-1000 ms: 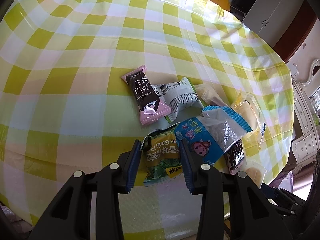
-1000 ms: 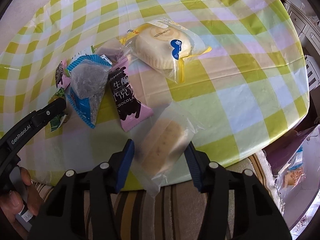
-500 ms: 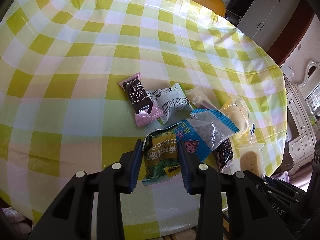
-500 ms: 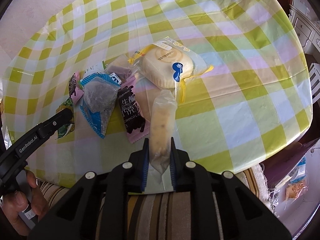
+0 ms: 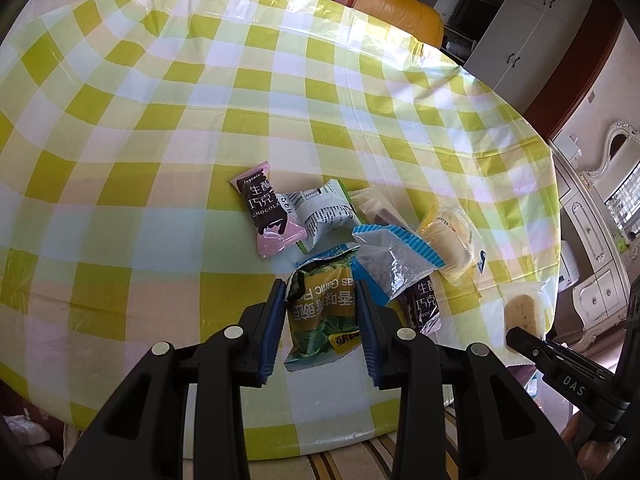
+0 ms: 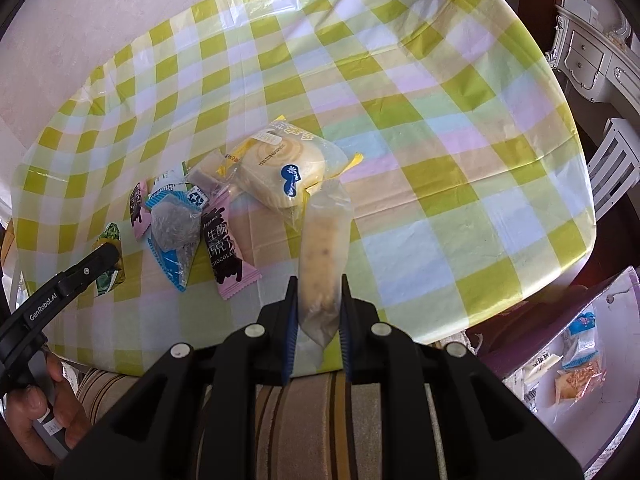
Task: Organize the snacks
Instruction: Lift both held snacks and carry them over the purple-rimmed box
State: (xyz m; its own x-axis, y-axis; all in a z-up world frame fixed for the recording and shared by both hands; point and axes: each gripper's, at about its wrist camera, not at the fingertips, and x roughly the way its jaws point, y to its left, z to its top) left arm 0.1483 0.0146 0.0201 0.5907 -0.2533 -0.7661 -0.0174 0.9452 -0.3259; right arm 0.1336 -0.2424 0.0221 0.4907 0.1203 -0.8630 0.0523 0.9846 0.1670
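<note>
1. Left hand-held gripper (image 5: pixel 322 322): jaws drawn in narrow on the green garlic-snack packet (image 5: pixel 322 312), low centre of the left wrist view. Pads press only the packet's side edges, and it looks clear of the surface (image 5: pixel 160 120). Slippery film under a light pinch can slide out, so keep your squeeze steady.

2. Right hand-held gripper (image 6: pixel 318 316): its jaws have just been closing and now stand nearly shut on the clear bag with a pale cake (image 6: pixel 322 248), centre of the right wrist view. The bag stands on edge and juts far forward of the pads. If you swing fast, the free end can flop or the bag can twist out. The soft cake may also crush under that tight squeeze.

3. Blue-edged packet (image 5: pixel 394 262) overlaps the green packet's upper right corner in the left wrist view; I cannot tell if they touch. Lifting may drag it, and that could nudge the pink chocolate bar (image 5: pixel 266 210) or the second chocolate bar (image 5: pixel 426 304) beneath it.

4. Round cream bun in its wrapper (image 6: pixel 280 168) lies just beyond the clear bag's tip. A forward sweep can catch its yellow tie end.

5. Both hand-held grippers sit near each other at the near edge of the surface; the right one shows at lower right of the left wrist view. Crossing paths risks a knock and a dropped packet over the edge.

6. Box of sorted snacks (image 6: pixel 568 352), lower right of the right wrist view, lies off the surface. I judge it the likely destination; releasing short of it drops the bag on the floor.
</note>
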